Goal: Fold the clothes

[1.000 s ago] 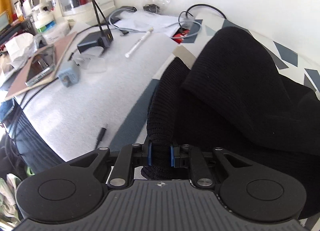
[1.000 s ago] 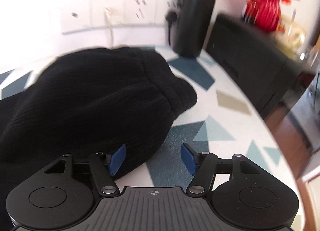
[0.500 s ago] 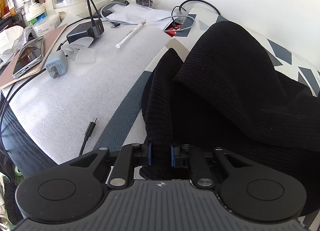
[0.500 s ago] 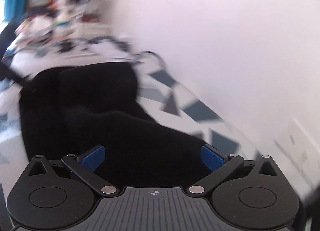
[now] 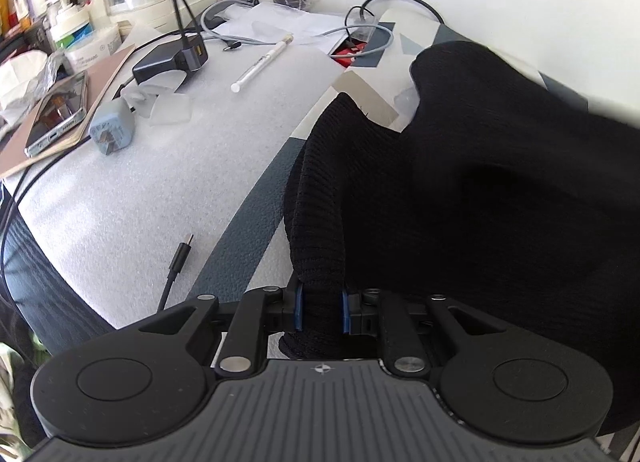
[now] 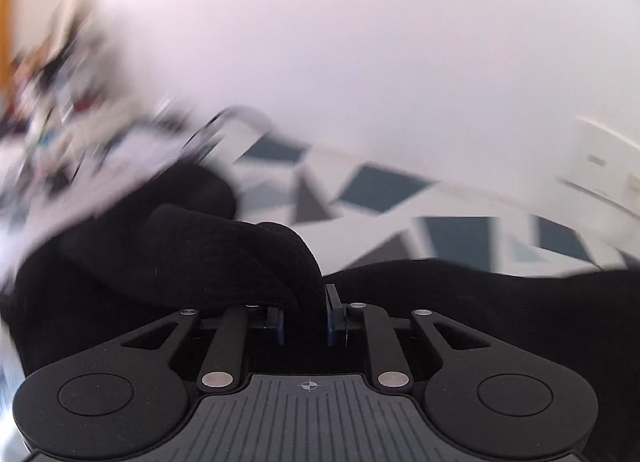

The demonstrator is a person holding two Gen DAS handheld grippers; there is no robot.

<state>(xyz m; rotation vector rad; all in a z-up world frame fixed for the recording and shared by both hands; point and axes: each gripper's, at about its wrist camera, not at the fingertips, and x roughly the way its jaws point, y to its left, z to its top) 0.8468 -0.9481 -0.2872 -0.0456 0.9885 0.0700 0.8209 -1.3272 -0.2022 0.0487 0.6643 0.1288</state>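
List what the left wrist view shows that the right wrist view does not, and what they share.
Only the left wrist view shows, sharply, the phone, the white pen, the grey plug and a loose cable end.

Only the right wrist view shows the wall sockets, blurred.

Both show the black knit garment on the patterned tabletop, and each gripper, left gripper and right gripper, with its jaws shut on a fold of it.

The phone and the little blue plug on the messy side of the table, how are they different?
The phone is flat, long and dark-screened; the blue plug is a chunky little block. The phone lies on a brown board, while the plug sits beside that board on the white foam sheet. The phone is shiny, the plug matte. Both lie loose, away from the black sweater.
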